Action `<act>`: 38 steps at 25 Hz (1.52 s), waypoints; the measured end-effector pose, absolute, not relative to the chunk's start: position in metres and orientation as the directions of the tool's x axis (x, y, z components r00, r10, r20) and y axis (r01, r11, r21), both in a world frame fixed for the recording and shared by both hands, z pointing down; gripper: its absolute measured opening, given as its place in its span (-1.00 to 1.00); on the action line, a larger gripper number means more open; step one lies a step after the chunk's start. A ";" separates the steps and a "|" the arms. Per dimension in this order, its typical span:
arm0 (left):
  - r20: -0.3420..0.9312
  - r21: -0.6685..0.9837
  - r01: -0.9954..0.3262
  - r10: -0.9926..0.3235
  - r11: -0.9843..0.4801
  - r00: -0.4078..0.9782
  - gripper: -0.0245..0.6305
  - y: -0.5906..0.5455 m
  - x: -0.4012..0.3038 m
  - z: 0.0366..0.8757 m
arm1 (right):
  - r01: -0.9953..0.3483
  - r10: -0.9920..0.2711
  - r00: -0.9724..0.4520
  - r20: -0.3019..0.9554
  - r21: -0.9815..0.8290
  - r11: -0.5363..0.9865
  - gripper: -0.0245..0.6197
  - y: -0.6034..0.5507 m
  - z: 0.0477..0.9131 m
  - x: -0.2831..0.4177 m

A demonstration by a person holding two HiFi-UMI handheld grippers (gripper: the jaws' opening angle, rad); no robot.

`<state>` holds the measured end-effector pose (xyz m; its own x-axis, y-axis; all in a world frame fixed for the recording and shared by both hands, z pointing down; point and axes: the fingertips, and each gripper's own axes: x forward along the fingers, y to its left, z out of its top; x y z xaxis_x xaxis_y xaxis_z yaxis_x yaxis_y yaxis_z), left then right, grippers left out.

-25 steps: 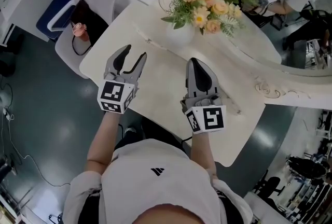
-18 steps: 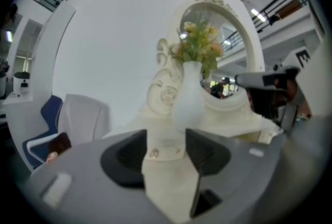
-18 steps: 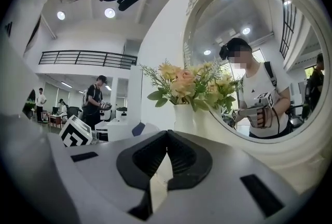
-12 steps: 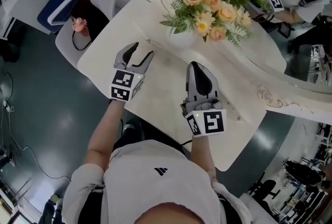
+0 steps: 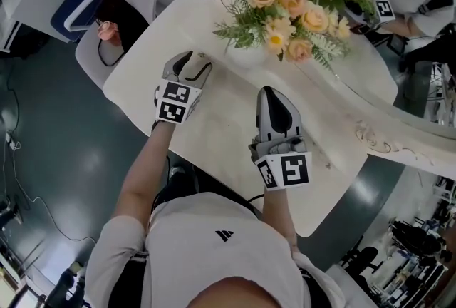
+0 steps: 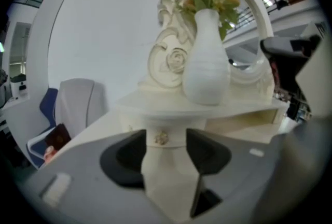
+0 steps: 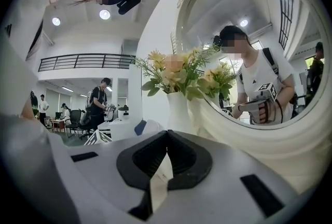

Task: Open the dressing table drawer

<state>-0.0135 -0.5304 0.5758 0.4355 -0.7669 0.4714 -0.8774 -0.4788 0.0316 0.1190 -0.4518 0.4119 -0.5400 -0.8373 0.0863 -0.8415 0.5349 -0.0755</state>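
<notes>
The head view looks steeply down on the dressing table (image 5: 228,121) from above. Both gripper views sit low and close, facing across it. All three share the vase (image 5: 244,51) (image 6: 206,70) (image 7: 178,111).

Office hall — desks (image 7: 56,124), swivel chairs (image 7: 78,120), railed gallery (image 7: 85,62).

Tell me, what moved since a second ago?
The left tongs slid forward across the table toward the vase and tipped down. Their jaws have just been opening wider; the drawer knob shows in the gap ahead, not yet gripped. Nothing was picked up or let go. The right tongs stayed shut over the table, and the vase stayed put.
</notes>
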 end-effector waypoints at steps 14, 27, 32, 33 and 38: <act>0.517 -0.002 -0.879 -0.753 -0.476 0.406 -0.58 -0.548 -0.011 0.600 | -0.842 -0.836 -0.539 0.105 -0.066 0.535 -0.96 -0.453 0.418 0.122; 0.532 0.014 -0.875 -0.737 -0.485 0.417 -0.62 -0.539 -0.015 0.600 | -0.837 -0.832 -0.546 0.096 -0.045 0.545 -0.96 -0.444 0.411 0.118; 0.538 0.016 -0.868 -0.728 -0.496 0.425 -0.62 -0.531 -0.020 0.599 | -0.843 -0.837 -0.537 0.100 -0.023 0.538 -0.96 -0.439 0.405 0.111; 0.539 0.016 -0.867 -0.726 -0.499 0.428 -0.62 -0.530 -0.021 0.599 | -0.845 -0.840 -0.534 0.098 -0.022 0.535 -0.96 -0.438 0.404 0.110; 0.547 0.015 -0.855 -0.711 -0.519 0.442 -0.62 -0.520 -0.025 0.600 | -0.855 -0.849 -0.519 0.098 -0.025 0.519 -0.96 -0.431 0.401 0.104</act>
